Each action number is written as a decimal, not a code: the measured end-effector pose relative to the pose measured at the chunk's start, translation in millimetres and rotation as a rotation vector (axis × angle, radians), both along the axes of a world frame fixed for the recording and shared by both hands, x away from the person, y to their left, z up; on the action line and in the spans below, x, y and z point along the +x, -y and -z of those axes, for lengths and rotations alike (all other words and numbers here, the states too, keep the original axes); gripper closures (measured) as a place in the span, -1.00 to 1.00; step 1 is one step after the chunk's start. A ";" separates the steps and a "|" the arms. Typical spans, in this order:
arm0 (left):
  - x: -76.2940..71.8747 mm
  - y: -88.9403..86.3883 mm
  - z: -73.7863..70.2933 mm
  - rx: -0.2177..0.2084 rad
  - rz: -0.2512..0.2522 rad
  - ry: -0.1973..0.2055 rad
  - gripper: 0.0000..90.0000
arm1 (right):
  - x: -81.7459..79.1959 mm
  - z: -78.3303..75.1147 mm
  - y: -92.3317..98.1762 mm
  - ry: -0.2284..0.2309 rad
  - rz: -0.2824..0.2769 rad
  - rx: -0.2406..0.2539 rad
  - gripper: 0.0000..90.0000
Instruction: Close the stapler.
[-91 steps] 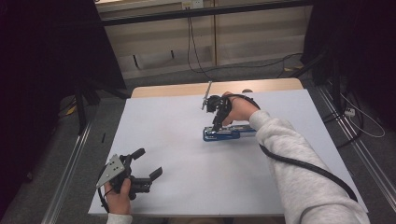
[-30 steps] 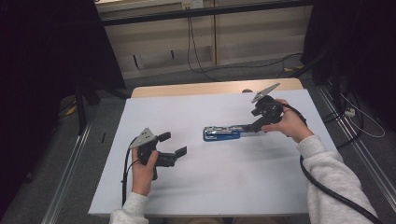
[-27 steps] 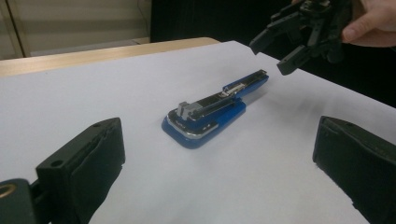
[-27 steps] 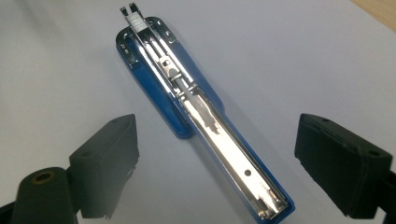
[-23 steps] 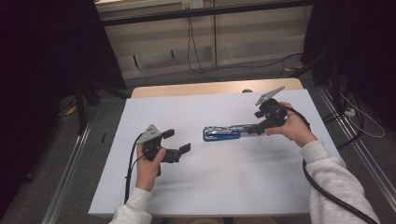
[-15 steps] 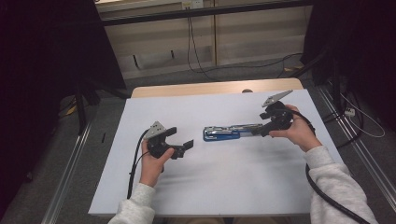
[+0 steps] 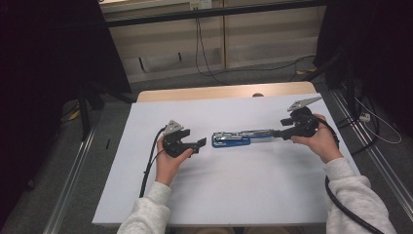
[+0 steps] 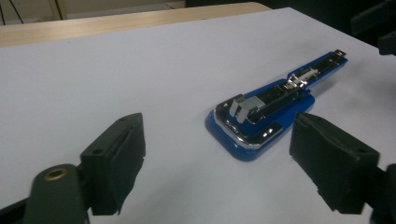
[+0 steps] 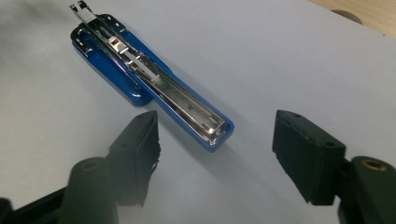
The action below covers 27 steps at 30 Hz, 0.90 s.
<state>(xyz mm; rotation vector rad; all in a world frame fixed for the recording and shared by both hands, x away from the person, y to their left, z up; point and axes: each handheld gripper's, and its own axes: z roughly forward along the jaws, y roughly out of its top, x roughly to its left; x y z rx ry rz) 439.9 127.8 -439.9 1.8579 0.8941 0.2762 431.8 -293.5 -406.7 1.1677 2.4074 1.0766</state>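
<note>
**Two grippers flank an opened stapler**

A white sheet covers the pale wooden table, with dark curtains at both sides and cables trailing along the floor behind it. Near the middle of the sheet lies a blue stapler with a chrome metal magazine, folded out flat so that its broad blue base points toward the person's left and its long thin arm toward the right.

The left gripper sits just beside the base end, apart from it. In the left gripper view its black jaws are spread, having just been closing, and the base lies ahead of them, not between the pads.

The right gripper is at the far end of the thin arm. In the right gripper view its jaws have also just been closing yet stand apart, the arm's tip lying just ahead of the gap, with neither pad touching it.
</note>
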 end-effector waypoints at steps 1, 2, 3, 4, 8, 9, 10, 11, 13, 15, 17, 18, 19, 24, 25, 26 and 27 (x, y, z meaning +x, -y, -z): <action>1.3 1.8 0.8 0.024 -0.004 0.006 -0.32 | -0.2 0.8 0.9 0.001 0.006 0.007 -0.20; 2.9 3.3 1.0 0.049 -0.010 0.011 -0.22 | -0.4 1.3 2.1 -0.005 0.008 0.006 -0.12; 4.3 4.4 1.4 0.045 -0.007 0.010 -0.16 | -0.9 2.1 3.1 -0.006 0.008 -0.001 -0.05; 5.4 5.6 1.6 0.049 -0.011 0.013 0.11 | -1.9 4.0 4.9 -0.016 0.025 -0.011 0.13; 8.6 12.9 2.1 0.091 -0.012 0.004 0.44 | -3.3 7.4 7.0 -0.031 0.043 -0.032 0.36; 8.7 15.7 2.6 0.098 -0.016 -0.006 0.53 | -3.7 8.5 7.6 -0.029 0.037 -0.045 0.44; 9.4 17.7 3.3 0.109 -0.003 -0.012 0.62 | -3.7 9.9 8.1 -0.035 0.038 -0.049 0.52; 10.0 19.9 4.3 0.121 0.002 -0.027 0.70 | -3.8 11.2 8.8 -0.042 0.044 -0.053 0.58; 11.7 22.9 7.1 0.151 0.006 -0.038 0.82 | -4.3 12.9 10.1 -0.045 0.042 -0.067 0.75; 12.6 25.3 10.4 0.148 0.010 -0.057 0.91 | -4.4 14.9 10.4 -0.044 0.062 -0.068 0.91; 13.4 27.0 13.0 0.162 0.016 -0.075 0.98 | -3.4 18.7 8.5 -0.047 0.070 -0.063 1.00; 13.3 28.1 14.2 0.167 0.014 -0.079 0.98 | -3.4 18.7 8.5 -0.047 0.070 -0.063 1.00; 13.7 28.3 14.7 0.189 0.021 -0.078 0.99 | -2.8 20.6 6.8 -0.054 0.066 -0.070 1.00; 15.4 35.5 19.9 0.220 0.025 -0.094 1.00 | 0.8 32.0 -1.6 -0.080 0.060 -0.112 1.00; 15.8 36.9 20.9 0.220 0.031 -0.107 1.00 | 1.7 35.4 -4.4 -0.090 0.055 -0.119 1.00; 16.0 37.8 21.9 0.235 0.032 -0.105 1.00 | 1.7 35.4 -4.4 -0.090 0.055 -0.119 1.00; 16.0 38.4 22.7 0.241 0.036 -0.102 1.00 | 2.1 37.0 -5.9 -0.094 0.056 -0.118 1.00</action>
